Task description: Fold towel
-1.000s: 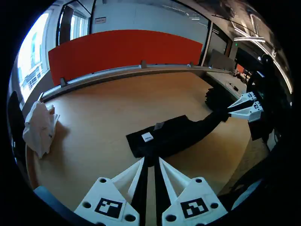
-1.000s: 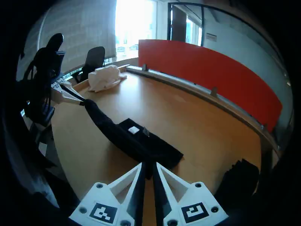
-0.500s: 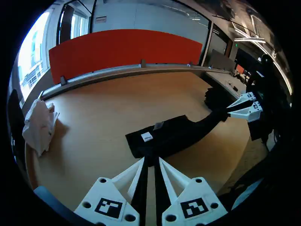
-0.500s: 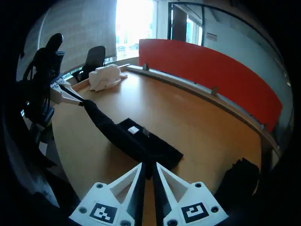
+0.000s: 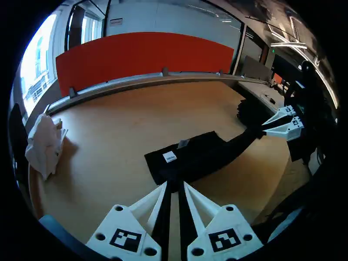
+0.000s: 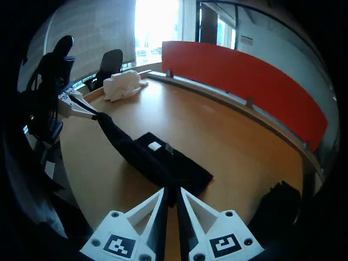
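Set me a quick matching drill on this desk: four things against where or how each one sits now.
Things: 1 black towel; 2 white cloth; 3 red partition; 4 dark pile.
States: A upright along the far edge of the table; B crumpled at a table corner; C clamped at both ends by the left gripper and right gripper; D stacked at the end opposite the white cloth.
Pairs: 1-C, 2-B, 3-A, 4-D.

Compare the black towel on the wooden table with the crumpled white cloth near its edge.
The black towel is stretched long; the crumpled white cloth sits bunched in a heap. The left tool and right tool grip the towel's ends; nothing holds the white cloth. Both are fabric resting on the wooden table.
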Demonstrator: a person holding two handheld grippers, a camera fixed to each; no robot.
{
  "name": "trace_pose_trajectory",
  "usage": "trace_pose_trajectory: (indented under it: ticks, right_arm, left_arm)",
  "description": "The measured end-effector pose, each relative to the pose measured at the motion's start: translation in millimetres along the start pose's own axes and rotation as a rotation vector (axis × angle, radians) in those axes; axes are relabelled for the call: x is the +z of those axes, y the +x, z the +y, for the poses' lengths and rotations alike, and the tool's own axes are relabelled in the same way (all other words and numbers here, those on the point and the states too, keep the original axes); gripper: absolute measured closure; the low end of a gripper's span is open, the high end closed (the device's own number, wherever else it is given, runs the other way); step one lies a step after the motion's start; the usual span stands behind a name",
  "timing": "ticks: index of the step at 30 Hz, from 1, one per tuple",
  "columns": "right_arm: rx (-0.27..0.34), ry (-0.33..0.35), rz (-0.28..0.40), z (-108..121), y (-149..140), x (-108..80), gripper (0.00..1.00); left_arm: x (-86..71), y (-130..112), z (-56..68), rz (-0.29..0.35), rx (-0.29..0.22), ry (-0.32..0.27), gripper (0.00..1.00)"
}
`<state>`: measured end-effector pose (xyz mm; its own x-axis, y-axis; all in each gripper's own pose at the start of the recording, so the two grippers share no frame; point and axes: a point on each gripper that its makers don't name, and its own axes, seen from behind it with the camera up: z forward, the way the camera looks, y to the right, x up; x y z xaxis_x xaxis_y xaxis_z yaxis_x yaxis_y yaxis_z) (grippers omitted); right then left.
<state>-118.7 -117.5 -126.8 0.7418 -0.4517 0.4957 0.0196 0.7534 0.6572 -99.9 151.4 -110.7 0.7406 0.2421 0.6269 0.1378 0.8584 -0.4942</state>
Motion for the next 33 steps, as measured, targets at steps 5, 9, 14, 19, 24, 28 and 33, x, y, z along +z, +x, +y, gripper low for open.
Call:
trace_pose_trajectory:
  ticks: [5, 9, 14, 19, 24, 28, 33]
  right_arm:
    - [0.001, 0.004, -0.013, 4, -5, 7.1, 0.88]
    - [0.012, 0.009, -0.025, 7, -7, 14.7, 0.88]
    - [0.027, 0.009, -0.040, 14, -10, 26.0, 0.88]
    - [0.038, 0.004, -0.058, 22, -14, 37.4, 0.88]
    - [0.041, 0.002, -0.076, 30, -18, 48.0, 0.88]
    - [0.042, 0.004, -0.088, 32, -21, 52.2, 0.88]
    - [0.048, 0.006, -0.100, 35, -26, 57.2, 0.88]
  left_arm:
    - [9.2, 0, -2.5, -0.004, -0.003, 0.002, 0.89]
    - [17.6, -2, -6.0, -0.011, -0.010, 0.004, 0.89]
    - [29.3, -1, -9.2, -0.016, -0.019, 0.006, 0.89]
    - [43.0, -1, -13.9, -0.025, -0.019, 0.012, 0.89]
    - [55.0, 0, -17.6, -0.030, -0.020, 0.015, 0.89]
    - [61.3, -1, -19.4, -0.037, -0.023, 0.014, 0.89]
    - [69.3, -6, -22.0, -0.051, -0.021, 0.016, 0.89]
